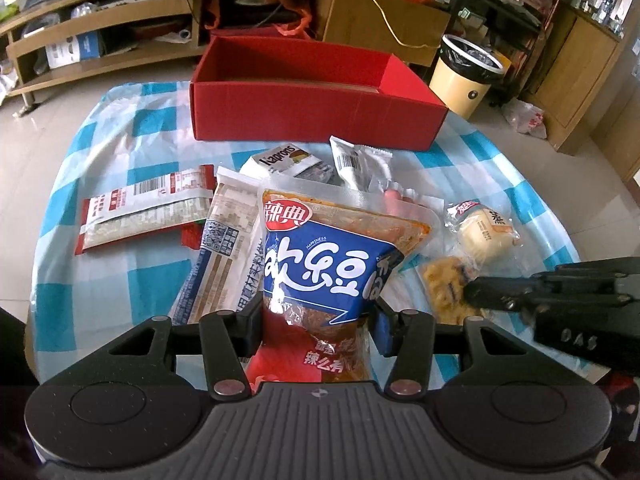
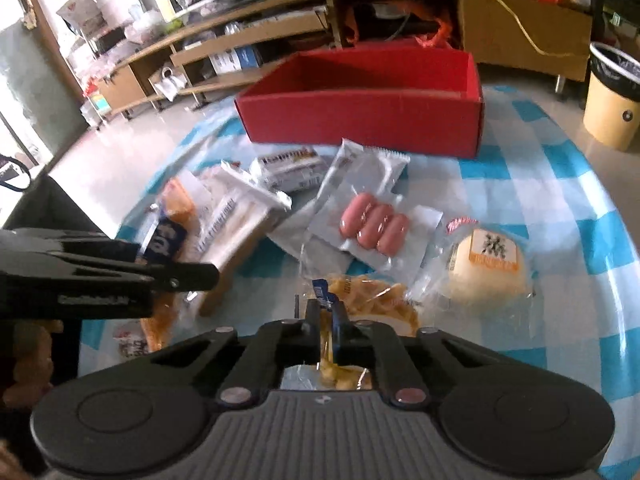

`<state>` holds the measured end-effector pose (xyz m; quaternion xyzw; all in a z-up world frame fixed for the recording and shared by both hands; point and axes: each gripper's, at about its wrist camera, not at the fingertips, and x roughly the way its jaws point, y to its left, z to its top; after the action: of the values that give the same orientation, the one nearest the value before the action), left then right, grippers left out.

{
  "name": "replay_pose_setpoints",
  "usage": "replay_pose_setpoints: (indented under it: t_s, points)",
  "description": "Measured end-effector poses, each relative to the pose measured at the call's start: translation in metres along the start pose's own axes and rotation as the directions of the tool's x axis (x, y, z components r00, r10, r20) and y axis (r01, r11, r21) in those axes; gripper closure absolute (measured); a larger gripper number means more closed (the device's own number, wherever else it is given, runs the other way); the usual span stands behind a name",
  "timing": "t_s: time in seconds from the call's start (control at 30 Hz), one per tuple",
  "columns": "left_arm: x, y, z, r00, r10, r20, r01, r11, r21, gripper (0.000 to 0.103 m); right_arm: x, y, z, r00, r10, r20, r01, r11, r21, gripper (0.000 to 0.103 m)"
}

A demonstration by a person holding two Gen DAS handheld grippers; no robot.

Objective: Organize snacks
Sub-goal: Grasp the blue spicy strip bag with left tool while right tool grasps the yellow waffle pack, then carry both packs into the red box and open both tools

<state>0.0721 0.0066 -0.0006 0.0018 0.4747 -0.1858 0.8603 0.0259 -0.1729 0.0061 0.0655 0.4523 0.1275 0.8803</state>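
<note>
Round surface point(image 1: 100, 152) covered by a blue-and-white checked cloth, carrying all task items. Red cardboard box point(image 1: 316, 116), open-topped with nothing visible inside, at the far side of the surface. Left gripper point(image 1: 316, 320), fingers clamped on the lower sides of a blue-and-orange spicy-snack bag point(image 1: 332, 252), which tilts up over the pile of packets. Right gripper point(image 2: 326, 324), fingers closed on the near edge of a clear packet of yellow crinkled snack point(image 2: 372, 300), near the front edge of the surface. Flat red-and-white packet point(image 1: 148, 208), lying alone to the left of the pile. Long blue-and-white packet point(image 1: 224, 248), partly beneath the held bag. Round pale bun in clear wrap point(image 2: 488, 268), just right of the yellow snack. Vacuum pack of three pink sausages point(image 2: 374, 226), between the box and the yellow snack. White "Naprons" wafer packet point(image 1: 288, 160), just in front of the box.
</note>
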Motion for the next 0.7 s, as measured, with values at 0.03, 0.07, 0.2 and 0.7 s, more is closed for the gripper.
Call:
replay_pose_setpoints:
  t_s: [0.03,0.07,0.2,0.7]
  points:
    - [-0.001,0.001,0.0,1.0,-0.004,0.005,0.004,1.0,-0.002,0.044,-0.004,-0.003,0.002,1.0,0.002,0.01,-0.002,1.0,0.016,0.097]
    - [-0.003,0.001,0.002,1.0,-0.011,0.013,0.011,1.0,-0.005,0.044,-0.007,-0.006,0.004,1.0,0.008,0.02,-0.009,0.999,0.035,0.097]
    - [-0.01,-0.001,0.014,0.998,-0.023,0.057,0.023,1.0,-0.012,0.044,-0.025,-0.016,0.018,0.995,0.044,0.09,-0.052,0.994,0.095,0.1]
    - [-0.002,0.008,0.029,0.997,-0.04,0.059,0.043,0.998,-0.052,0.042,0.024,-0.009,0.011,0.989,0.045,-0.143,-0.043,0.999,0.015,0.049]
